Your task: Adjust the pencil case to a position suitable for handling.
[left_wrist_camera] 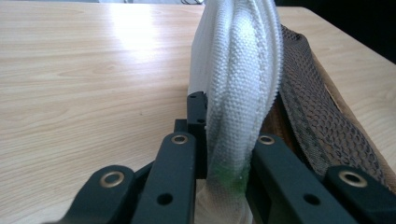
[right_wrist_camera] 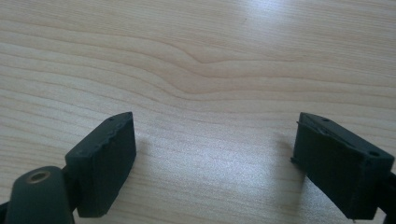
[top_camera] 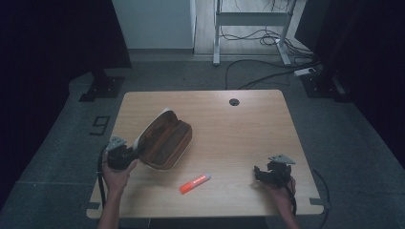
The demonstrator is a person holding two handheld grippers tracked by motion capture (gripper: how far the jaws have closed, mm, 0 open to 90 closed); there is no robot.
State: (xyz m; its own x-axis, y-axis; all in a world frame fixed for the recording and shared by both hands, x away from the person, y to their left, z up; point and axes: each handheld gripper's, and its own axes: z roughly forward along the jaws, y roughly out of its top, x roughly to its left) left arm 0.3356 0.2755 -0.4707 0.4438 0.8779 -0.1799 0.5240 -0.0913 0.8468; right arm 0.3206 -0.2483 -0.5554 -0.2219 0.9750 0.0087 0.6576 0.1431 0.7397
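Observation:
A brown pencil case [top_camera: 165, 140] with a white rim lies unzipped on the left half of the wooden table [top_camera: 239, 133], its upper half raised. My left gripper [top_camera: 136, 151] is shut on the near end of that raised white flap. In the left gripper view the white woven flap [left_wrist_camera: 238, 70] stands pinched between the black jaws of the left gripper [left_wrist_camera: 229, 128], with brown mesh lining [left_wrist_camera: 317, 116] to the right. An orange marker [top_camera: 195, 183] with a white cap lies near the front edge. My right gripper [top_camera: 260, 172] rests at the front right; the right gripper [right_wrist_camera: 215, 154] is open over bare wood.
A round cable hole [top_camera: 234, 101] sits near the table's far edge. Beyond the table are a white desk frame [top_camera: 250, 19] and cables [top_camera: 267, 71] on the grey floor. Dark curtains flank both sides.

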